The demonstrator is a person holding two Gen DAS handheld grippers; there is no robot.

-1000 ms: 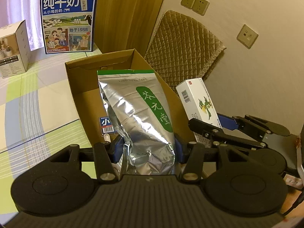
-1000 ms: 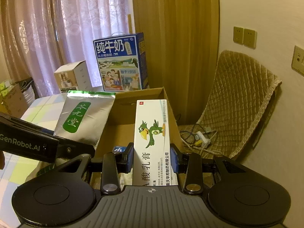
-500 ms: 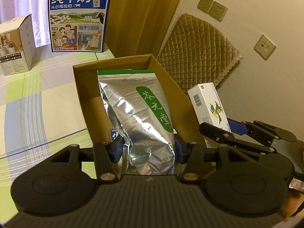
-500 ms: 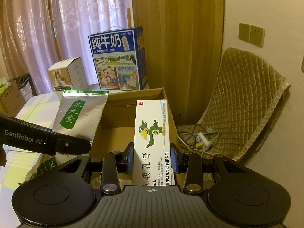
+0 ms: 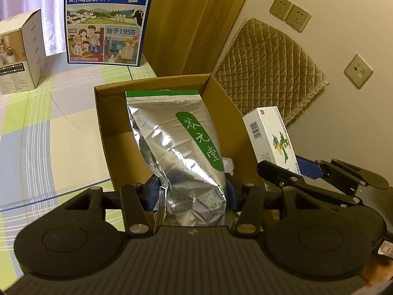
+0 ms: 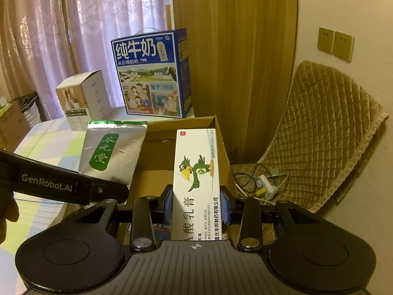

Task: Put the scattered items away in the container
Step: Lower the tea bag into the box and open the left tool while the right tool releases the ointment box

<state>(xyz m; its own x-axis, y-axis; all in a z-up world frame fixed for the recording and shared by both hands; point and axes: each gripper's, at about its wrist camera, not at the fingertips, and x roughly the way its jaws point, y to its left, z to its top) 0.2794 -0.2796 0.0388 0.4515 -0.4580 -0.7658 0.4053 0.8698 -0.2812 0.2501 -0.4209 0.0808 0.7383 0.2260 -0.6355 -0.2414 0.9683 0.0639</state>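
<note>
My left gripper (image 5: 191, 194) is shut on a silver foil pouch (image 5: 179, 147) with a green label, held upright over the open cardboard box (image 5: 105, 123). My right gripper (image 6: 196, 206) is shut on a white medicine carton (image 6: 196, 172) printed with a green parrot, also upright above the cardboard box (image 6: 152, 182). In the left wrist view the medicine carton (image 5: 270, 135) and the right gripper (image 5: 299, 172) hang just right of the box. In the right wrist view the foil pouch (image 6: 110, 152) stands to the left. Small items lie on the box floor, mostly hidden.
A blue milk carton case (image 5: 105, 19) and a white product box (image 5: 19, 54) stand on the checked tablecloth (image 5: 49, 147) behind the cardboard box. To the right are a quilted chair (image 6: 324, 132), a power strip with cables (image 6: 260, 182) and wall sockets (image 5: 289, 14).
Both grippers have carried their items forward and a little down toward the cardboard box, which now looks nearer and larger. Both grips are unchanged.
</note>
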